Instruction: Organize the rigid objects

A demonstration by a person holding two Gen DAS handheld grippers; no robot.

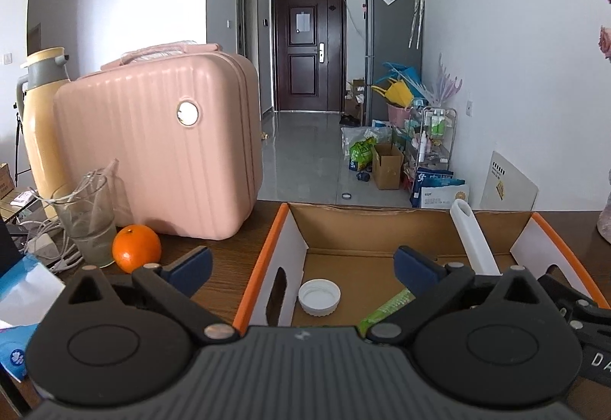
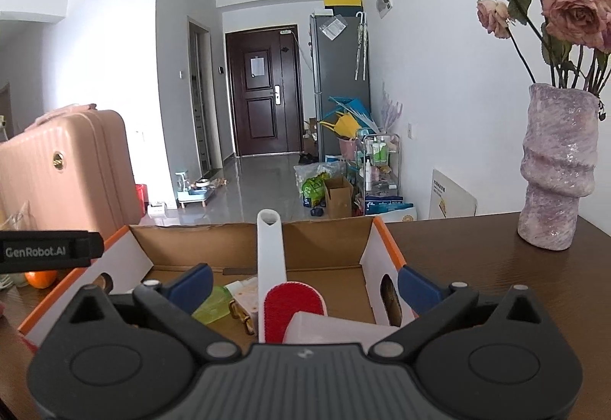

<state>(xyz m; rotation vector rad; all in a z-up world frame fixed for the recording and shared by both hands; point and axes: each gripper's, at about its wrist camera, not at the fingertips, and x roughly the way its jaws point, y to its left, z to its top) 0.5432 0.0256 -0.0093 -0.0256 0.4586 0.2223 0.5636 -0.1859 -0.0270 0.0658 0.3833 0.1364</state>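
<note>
While both sets of fingers stand fully spread and hold nothing, I choose the next rigid item with care. My left fingers [image 1: 301, 263] straddle the near-left wall of the cardboard box [image 1: 263, 248]; the orange [image 1: 136, 248] sits on the bench just left of them, outside the box. My right fingers [image 2: 305, 282] hover over the box interior, with the lint brush [image 2: 290, 305] lying between them, untouched.

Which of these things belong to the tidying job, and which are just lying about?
Part of the job:
- orange-edged cardboard box
- white plastic screw lid
- white-handled brush with red pad
- green packet

Just lying about:
- pink ribbed hard case
- orange fruit
- glass tumbler
- mottled purple vase
</note>
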